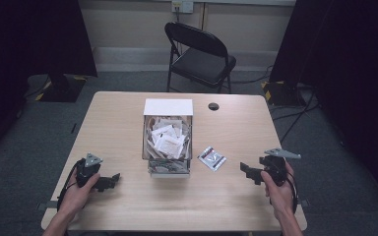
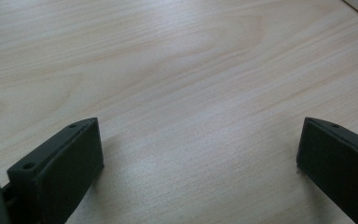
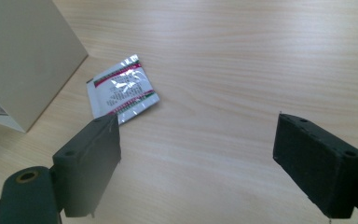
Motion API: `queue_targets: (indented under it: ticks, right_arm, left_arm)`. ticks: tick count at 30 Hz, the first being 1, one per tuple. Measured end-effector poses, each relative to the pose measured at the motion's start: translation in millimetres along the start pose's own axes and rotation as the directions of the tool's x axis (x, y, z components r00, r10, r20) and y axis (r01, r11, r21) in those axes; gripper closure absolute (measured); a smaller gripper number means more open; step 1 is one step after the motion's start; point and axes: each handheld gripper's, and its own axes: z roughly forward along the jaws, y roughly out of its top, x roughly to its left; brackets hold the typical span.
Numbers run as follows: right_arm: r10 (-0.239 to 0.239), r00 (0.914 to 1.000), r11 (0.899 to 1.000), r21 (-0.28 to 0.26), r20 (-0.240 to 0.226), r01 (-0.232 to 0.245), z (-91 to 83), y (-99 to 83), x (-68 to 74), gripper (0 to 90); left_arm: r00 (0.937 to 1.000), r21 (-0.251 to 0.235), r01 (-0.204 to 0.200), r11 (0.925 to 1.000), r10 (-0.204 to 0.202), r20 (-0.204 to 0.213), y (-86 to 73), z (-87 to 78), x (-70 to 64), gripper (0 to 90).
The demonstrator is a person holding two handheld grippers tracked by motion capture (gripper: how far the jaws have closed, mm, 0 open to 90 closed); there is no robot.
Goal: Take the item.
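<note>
Left hand (image 1: 81,189) grips left gripper (image 1: 109,182) low, jaws spread wide, aimed inward | Right hand (image 1: 278,187) grips right gripper (image 1: 248,172), jaws likewise wide apart, aimed inward | Both forearms enter from the near edge, well apart

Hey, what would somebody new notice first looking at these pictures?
Probably the clear box stuffed with white packets at the middle of the pale wooden table, with one shiny foil sachet lying loose to its right. Next, the open left gripper and open right gripper, low on either side.
</note>
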Motion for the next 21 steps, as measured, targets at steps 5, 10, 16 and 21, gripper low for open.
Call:
queue_targets:
  ticks: [5, 10, 16, 21]
  right_arm:
    - [0.016, 0.9995, 1.000, 0.015, 0.028, -0.017, -7.9, -9.8, -10.8, 14.4]
    - [0.024, 0.9980, 0.999, 0.033, 0.059, -0.026, -12.5, -20.0, -23.7, 14.4]
    - [0.032, 0.9902, 0.997, 0.071, 0.136, -0.042, -8.0, -32.2, -36.2, 14.4]
    - [0.041, 0.9825, 0.993, 0.105, 0.182, -0.061, -0.7, -41.2, -41.5, 14.6]
  left_arm:
    - [1.0000, -0.003, 0.007, 1.0000, -0.007, -0.001, -0.5, -0.1, -0.4, 0.0]
    - [0.9999, -0.011, 0.016, 0.9998, -0.016, -0.005, -0.9, 0.2, -1.0, 0.0]
    - [0.9999, -0.010, 0.015, 0.9998, -0.015, -0.002, -1.0, 0.2, -0.9, 0.0]
    - [0.9999, -0.009, 0.015, 0.9999, -0.015, -0.001, -1.1, 0.0, -0.9, 0.0]
